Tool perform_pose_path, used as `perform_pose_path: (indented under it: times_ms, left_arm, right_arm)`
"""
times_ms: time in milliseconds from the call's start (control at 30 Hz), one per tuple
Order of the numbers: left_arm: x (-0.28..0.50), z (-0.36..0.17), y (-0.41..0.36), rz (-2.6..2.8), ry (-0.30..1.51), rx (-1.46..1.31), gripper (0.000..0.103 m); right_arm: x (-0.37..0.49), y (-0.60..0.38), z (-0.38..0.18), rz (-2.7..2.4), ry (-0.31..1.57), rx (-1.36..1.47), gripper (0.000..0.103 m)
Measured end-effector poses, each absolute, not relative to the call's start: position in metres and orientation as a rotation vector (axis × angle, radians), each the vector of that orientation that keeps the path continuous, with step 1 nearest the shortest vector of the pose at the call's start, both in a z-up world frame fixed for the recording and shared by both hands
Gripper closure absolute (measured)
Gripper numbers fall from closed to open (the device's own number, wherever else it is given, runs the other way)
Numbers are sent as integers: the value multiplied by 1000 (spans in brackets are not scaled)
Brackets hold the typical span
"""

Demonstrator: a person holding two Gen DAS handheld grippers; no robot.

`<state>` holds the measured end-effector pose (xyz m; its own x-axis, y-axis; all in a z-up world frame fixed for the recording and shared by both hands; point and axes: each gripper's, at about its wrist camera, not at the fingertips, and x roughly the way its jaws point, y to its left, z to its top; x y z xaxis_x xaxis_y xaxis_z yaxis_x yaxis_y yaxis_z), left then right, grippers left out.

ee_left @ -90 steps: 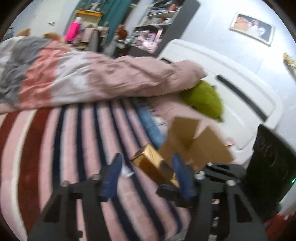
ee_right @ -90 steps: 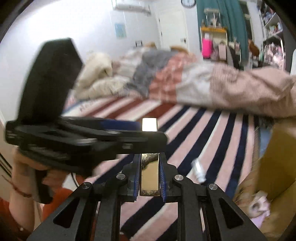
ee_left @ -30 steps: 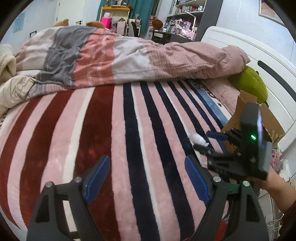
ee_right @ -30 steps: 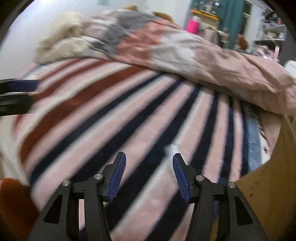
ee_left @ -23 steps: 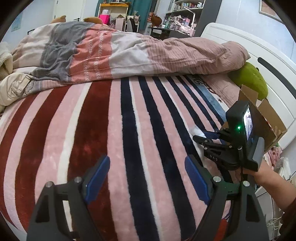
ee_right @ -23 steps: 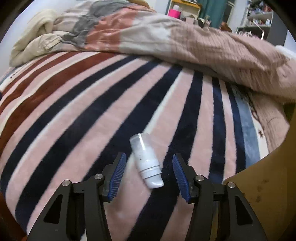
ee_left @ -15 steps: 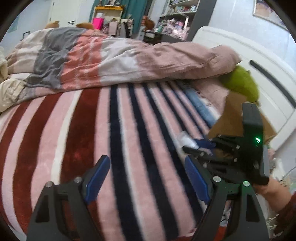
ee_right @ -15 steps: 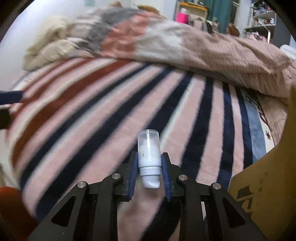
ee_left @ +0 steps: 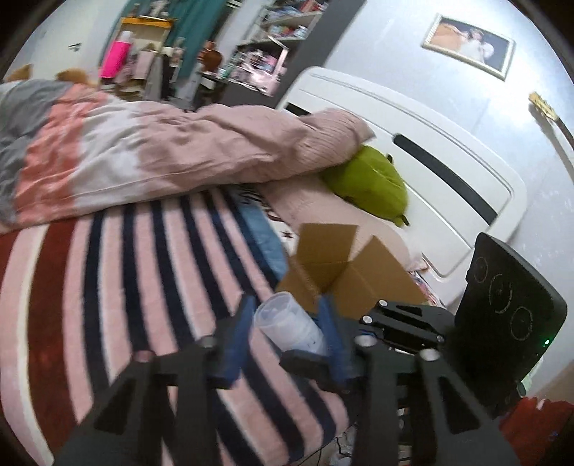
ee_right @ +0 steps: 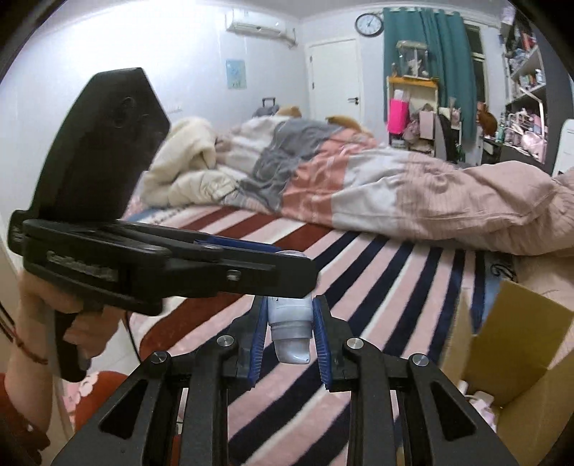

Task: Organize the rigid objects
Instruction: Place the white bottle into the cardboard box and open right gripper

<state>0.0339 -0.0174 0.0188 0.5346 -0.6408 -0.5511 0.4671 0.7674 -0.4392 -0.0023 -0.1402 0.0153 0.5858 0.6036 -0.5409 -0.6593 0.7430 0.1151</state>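
An open brown cardboard box (ee_left: 344, 272) stands on the striped pink blanket (ee_left: 107, 286), just past both tongs. The right tongs (ee_right: 290, 322) are clamped on the small translucent white plastic bottle (ee_right: 290, 324), held above the bed. The left tongs (ee_left: 287, 333) stand apart around its far end, crossing in front of the right wrist view.

No legible text in either view. The left gripper (ee_right: 251, 258) carried a raised, embossed label on its side in the right wrist view, too blurred to read. The wall clock (ee_right: 369, 24) showed a dial, numerals too small to make out. The blue poster (ee_right: 236, 74) and framed picture (ee_left: 470, 44) bore nothing readable. The bottle (ee_right: 290, 324) showed no readable label.
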Motion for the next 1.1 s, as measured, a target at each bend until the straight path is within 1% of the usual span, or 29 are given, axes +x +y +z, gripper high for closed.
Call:
perform_pose_path:
  times_ms: [133,267,467,600,667,733,767,800,833,867,900,967,1000,1033,1067,1100]
  left_arm:
    - [51,24,-59,-715,777,-228,73]
    - [73,21,-108,-761,827,-182,73]
    - [98,7,-164,-792,920,-104,73]
    - [100,0,-181,-766,953,-51,71]
    - [99,-3,-183,-743,953,-25,62]
    - [97,-2,-183,-725,938,-12,46]
    - [94,1,-180,-713,922,-9,41]
    - [92,3,-178,-701,908,-7,33]
    - [89,6,-175,-686,892,-6,27]
    - [85,10,-170,-672,875,-9,25]
    - [82,13,-166,-660,860,-14,22]
    - [72,23,-154,-615,817,-23,21]
    - [67,27,-148,-587,794,-25,19]
    - [62,32,-143,-557,769,-25,16]
    - [54,37,-135,-522,737,-28,16]
    - [50,41,-129,-494,715,-31,15]
  right_arm:
    - [5,-178,21,681,583,-61,83]
    - [15,-215,18,625,613,-24,83]
    - [37,-263,5,537,709,16,83]
    - [46,-279,-5,514,776,23,82]
    - [47,-281,-10,510,817,11,82]
    - [48,-280,-16,511,843,-7,82]
    - [47,-279,-17,510,849,-11,82]
    - [46,-279,-18,511,854,-10,79]
    - [45,-279,-18,510,853,-9,72]
    - [43,-280,-18,508,849,-7,69]
    - [41,-280,-16,505,841,-8,63]
    - [37,-280,-10,498,822,-11,59]
    - [36,-281,-7,497,812,-10,55]
    - [33,-281,-3,497,795,-6,47]
    - [32,-282,2,499,772,-2,43]
    - [27,-283,8,503,740,2,34]
